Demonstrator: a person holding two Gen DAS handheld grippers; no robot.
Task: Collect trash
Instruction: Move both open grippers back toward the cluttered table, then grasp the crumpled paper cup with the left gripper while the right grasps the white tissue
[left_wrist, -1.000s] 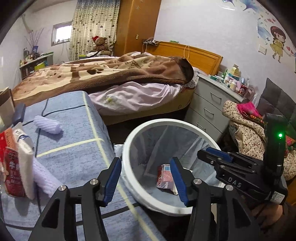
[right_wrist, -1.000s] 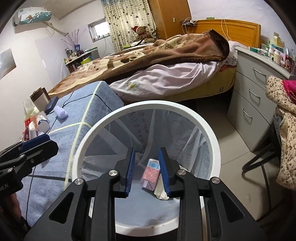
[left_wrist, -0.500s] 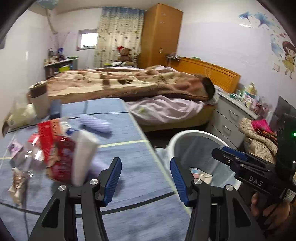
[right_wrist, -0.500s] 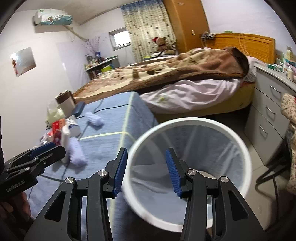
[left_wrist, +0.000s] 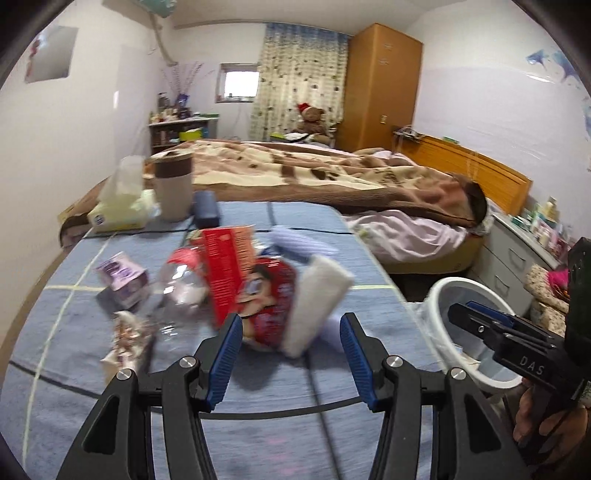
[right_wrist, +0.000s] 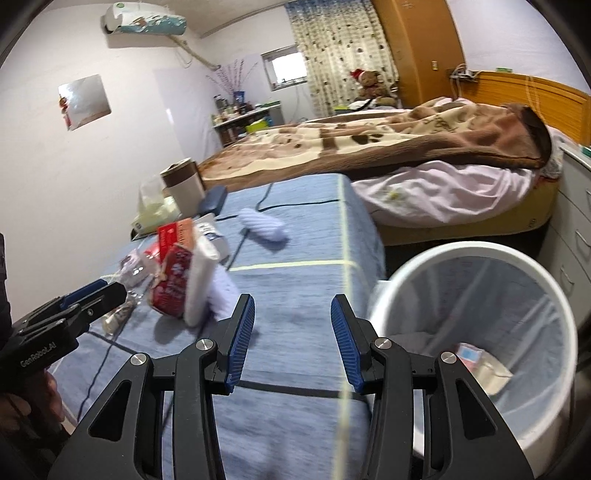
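Observation:
My left gripper (left_wrist: 291, 354) stands open above the blue-clothed table (left_wrist: 258, 435), nothing between its pads. Just beyond its tips lies a heap of trash: a red carton (left_wrist: 229, 266), a red packet (left_wrist: 267, 306), a white pad (left_wrist: 317, 295), a clear plastic bottle (left_wrist: 181, 291), a purple carton (left_wrist: 122, 277) and a crumpled wrapper (left_wrist: 125, 339). My right gripper (right_wrist: 291, 332) is open and empty over the table's right edge, beside the white lined bin (right_wrist: 461, 248), which holds a pink packet (right_wrist: 471, 354). The heap (right_wrist: 177, 273) lies to its left.
At the table's far end stand a tissue box (left_wrist: 118, 218), a brown-lidded canister (left_wrist: 173, 188) and a dark case (left_wrist: 205, 208), with a lilac rolled cloth (left_wrist: 303, 243) nearer. The bed (left_wrist: 332, 173) lies beyond, grey drawers (left_wrist: 513, 266) to the right.
Both grippers swung left, away from over the bin and onto the table. The right gripper's jaws widened after the pink packet dropped into the bin. The trash heap now sits ahead of the left gripper.

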